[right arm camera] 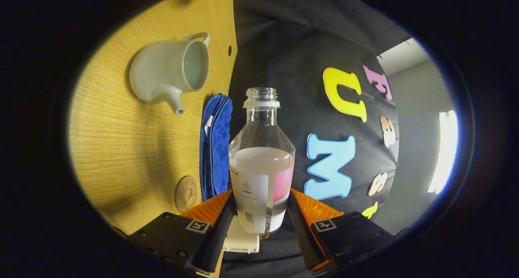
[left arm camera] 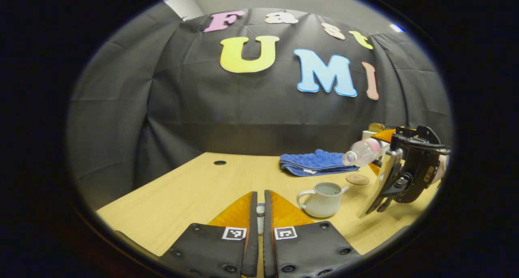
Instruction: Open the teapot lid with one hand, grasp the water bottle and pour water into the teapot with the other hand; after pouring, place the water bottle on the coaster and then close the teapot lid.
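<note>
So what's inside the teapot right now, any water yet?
The teapot is open, lid off. Its pale inner wall shows through the mouth, but I cannot tell whether water is in it. The water bottle, tipped in the right claw, is still part full.

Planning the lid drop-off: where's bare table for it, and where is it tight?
Free: the wide wood stretch left of the teapot, running back to the cable hole. Crowded: the right side, where the blue cloth, coaster, teapot and the right gripper with the tilted water bottle cluster.
</note>
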